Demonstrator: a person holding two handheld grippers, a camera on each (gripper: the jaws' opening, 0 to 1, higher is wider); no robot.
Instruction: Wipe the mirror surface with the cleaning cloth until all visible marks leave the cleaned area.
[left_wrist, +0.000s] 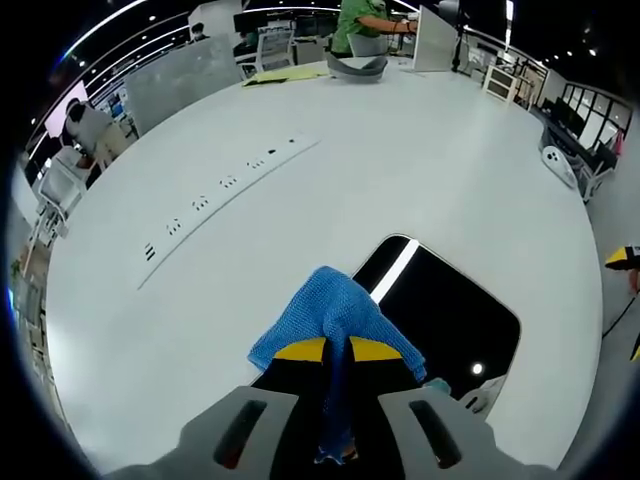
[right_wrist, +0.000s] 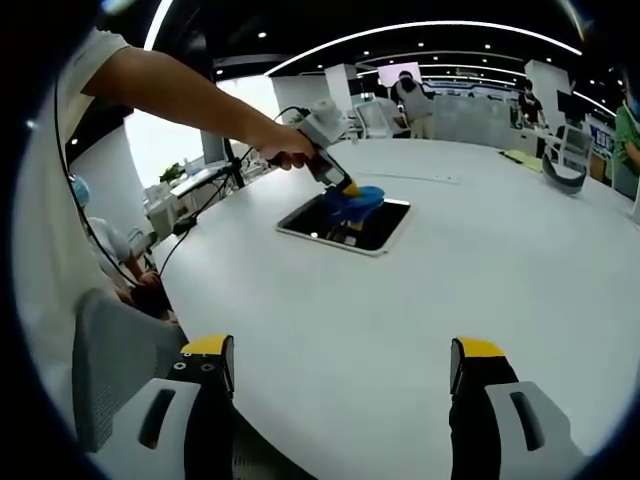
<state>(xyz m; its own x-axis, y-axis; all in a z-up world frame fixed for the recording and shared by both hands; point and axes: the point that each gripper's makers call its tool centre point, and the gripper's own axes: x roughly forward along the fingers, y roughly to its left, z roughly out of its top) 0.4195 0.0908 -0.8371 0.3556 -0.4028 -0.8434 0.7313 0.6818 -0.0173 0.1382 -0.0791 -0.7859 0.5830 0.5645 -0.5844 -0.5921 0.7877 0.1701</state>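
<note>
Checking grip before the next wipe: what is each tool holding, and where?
The left tool pinches the blue knitted cleaning cloth at its bunched middle, over the dark rectangular mirror. The right tool is open, holding nothing.

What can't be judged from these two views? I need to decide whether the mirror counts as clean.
- Mirror under the cloth: hidden by cloth and left gripper, left gripper view.
- Mirror's near corner: covered by that gripper's body.
- Fine marks: mirror too small in the right gripper view.
- Right gripper: open, off the mirror.
</note>
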